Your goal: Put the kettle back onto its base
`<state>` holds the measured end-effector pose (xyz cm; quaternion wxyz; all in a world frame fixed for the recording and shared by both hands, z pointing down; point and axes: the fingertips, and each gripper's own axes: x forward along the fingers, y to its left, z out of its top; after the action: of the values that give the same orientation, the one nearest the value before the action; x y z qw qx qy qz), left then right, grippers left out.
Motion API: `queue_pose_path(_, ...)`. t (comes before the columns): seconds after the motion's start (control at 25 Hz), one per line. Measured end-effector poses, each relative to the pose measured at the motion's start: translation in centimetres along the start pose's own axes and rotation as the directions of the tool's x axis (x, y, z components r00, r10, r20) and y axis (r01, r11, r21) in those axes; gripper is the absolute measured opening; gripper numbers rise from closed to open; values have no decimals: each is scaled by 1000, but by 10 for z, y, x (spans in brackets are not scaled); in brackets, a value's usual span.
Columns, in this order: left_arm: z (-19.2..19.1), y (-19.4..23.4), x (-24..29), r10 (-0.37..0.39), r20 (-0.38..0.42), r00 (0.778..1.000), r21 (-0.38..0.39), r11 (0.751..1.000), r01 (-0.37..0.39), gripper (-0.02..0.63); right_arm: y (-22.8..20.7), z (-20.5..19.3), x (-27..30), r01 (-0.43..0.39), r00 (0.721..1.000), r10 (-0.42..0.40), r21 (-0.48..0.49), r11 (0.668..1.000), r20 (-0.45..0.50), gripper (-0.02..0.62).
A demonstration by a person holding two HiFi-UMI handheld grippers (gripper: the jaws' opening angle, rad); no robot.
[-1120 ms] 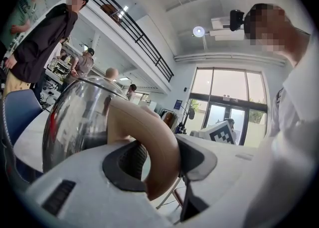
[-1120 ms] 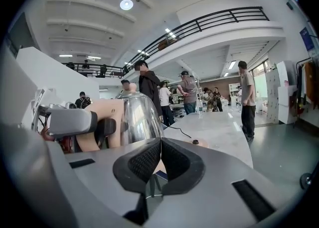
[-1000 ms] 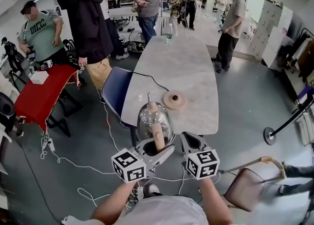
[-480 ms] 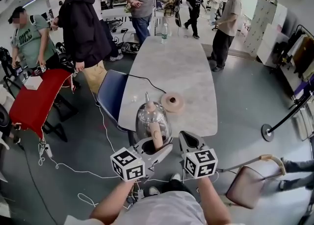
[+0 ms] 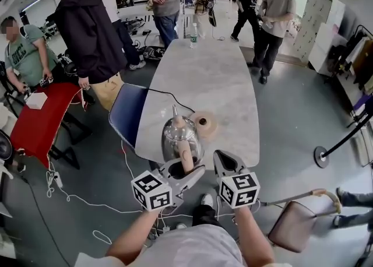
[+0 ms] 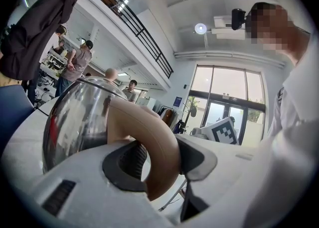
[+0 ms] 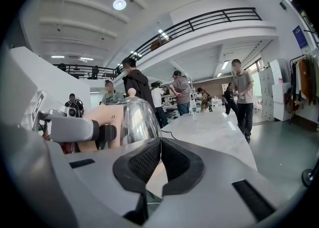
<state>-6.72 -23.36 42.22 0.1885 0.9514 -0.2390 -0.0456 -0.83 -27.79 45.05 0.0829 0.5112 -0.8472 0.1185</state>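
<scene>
kettle [image 5: 182,137]: just left of the base [image 5: 205,124]
base: on the tabletop [image 5: 215,79]
left gripper [image 5: 187,169]: pinching the kettle's handle [image 6: 149,142]
right gripper [image 5: 224,160]: pressed together, empty, in front of the base

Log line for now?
left gripper: shut on kettle | right gripper: shut, empty | kettle: not on base | base: on table
</scene>
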Motion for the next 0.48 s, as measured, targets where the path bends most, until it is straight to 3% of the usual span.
queue_pose_path(0.48, 6, 66, 82, 12, -5, 1000, -10, 1000, -12, 169, -65, 13, 58, -19, 999, 19, -14, 1000, -36, 5)
